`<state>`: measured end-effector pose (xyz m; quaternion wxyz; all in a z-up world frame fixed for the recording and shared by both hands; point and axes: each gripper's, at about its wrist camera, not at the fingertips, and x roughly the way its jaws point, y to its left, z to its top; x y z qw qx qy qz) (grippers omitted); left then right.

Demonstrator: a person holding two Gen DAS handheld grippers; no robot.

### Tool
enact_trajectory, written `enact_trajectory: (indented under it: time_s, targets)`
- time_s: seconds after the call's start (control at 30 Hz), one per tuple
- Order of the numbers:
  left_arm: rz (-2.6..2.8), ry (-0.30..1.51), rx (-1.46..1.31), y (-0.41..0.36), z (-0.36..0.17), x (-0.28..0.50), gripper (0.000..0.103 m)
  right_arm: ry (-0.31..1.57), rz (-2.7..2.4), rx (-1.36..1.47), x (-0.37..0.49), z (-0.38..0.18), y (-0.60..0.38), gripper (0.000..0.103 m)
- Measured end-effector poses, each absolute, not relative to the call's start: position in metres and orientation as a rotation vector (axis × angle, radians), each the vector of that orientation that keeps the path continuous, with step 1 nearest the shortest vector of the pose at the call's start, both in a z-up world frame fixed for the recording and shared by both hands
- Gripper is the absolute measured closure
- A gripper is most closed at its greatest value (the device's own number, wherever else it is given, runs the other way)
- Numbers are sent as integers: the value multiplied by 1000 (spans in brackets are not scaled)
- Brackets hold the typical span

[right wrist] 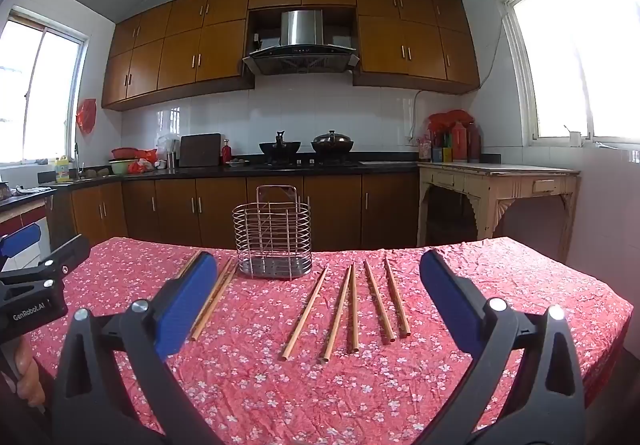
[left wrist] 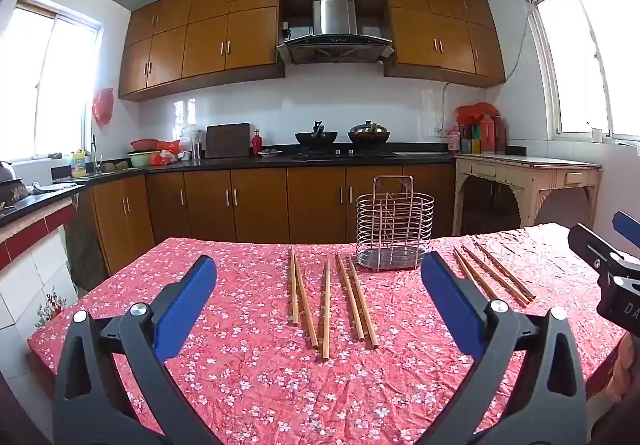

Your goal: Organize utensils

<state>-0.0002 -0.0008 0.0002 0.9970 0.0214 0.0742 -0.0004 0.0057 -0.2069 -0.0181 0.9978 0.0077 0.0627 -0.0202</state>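
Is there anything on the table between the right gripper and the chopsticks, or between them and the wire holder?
Nothing visible. The right gripper is open above bare tablecloth; the chopsticks lie loose ahead of it, and the holder stands empty just beyond them.

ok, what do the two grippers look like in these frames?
Both match: black plastic linkage arms with silver pivot bolts, and flat blue pads on the fingers. Left gripper and right gripper fill the bottom of their own views. The right view shows the left gripper's black body, printed "GenRobot.AI" in white. The left view shows the right one's body with partial white letters. No cables or sleeves visible.
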Motion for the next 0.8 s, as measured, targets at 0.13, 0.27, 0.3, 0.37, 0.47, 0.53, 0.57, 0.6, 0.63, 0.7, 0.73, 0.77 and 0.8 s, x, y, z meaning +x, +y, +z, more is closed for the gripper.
enact_trajectory:
  time_s: [0.13,0.27,0.3,0.37,0.47,0.53,0.57,0.6,0.63,0.7,0.73,0.77,0.8]
  targets:
    - [0,148,39,-1,2,-2,2,123,-41,20,6,-19,-207,4]
    - [-1,155,37,0,0,0,2,123,-39,20,6,-19,-206,4]
    - [0,155,36,1,0,0,2,123,-39,18,6,-19,-206,4]
    - [-1,155,37,1,1,0,2,121,-38,16,5,-19,-204,4]
    - [-1,154,37,0,2,-1,2,123,-39,18,7,-19,-206,4]
    - [0,157,34,1,0,1,2,124,-39,19,7,-19,-205,4]
    - [0,156,34,1,0,1,2,124,-40,20,7,-19,-206,4]
    - [0,156,33,1,0,1,2,125,-40,20,7,-19,-206,4]
    - [0,156,33,1,0,1,2,125,-39,20,7,-19,-206,4]
    - [1,156,34,1,1,1,2,124,-41,19,7,-19,-205,4]
    - [1,156,34,1,1,0,2,126,-40,21,7,-20,-206,4]
    - [-1,156,32,1,0,1,2,126,-39,21,7,-20,-206,4]
    - [-1,156,33,2,0,1,2,126,-40,22,7,-20,-206,4]
